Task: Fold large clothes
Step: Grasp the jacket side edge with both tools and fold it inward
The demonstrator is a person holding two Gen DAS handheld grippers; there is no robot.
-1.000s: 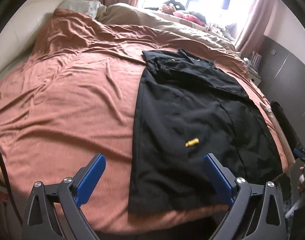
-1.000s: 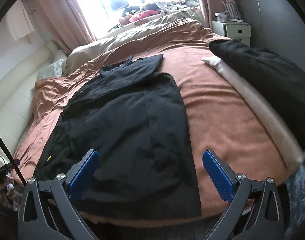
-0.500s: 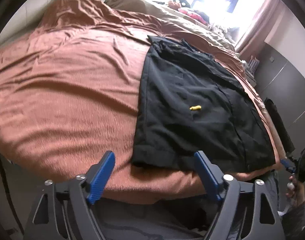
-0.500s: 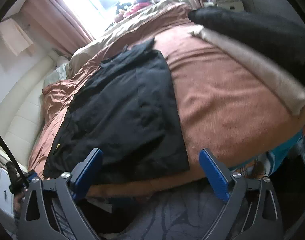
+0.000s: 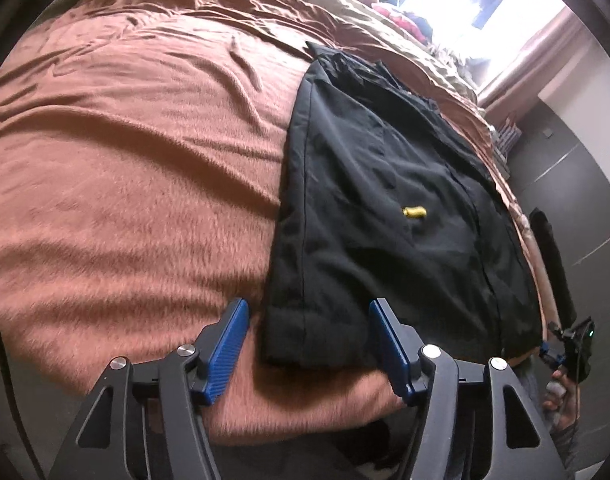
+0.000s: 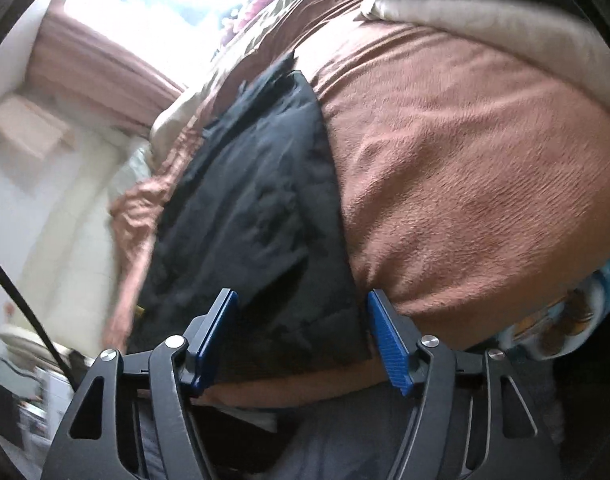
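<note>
Your left claw points steeply downward, its two blue pads set apart with a clear gap between them. Its jaws have just been closing, and the pads press on nothing: the near left corner of the black garment lies between them, seen past the tips, not gripped. Your right claw points forward at a shallower tilt and is rolled to one side, so its view leans. Its jaws have just been closing too, and its pads stand apart around the garment's near right corner without pinching it. At the far right of the left wrist view, your right hand wraps the handle of its claw.
</note>
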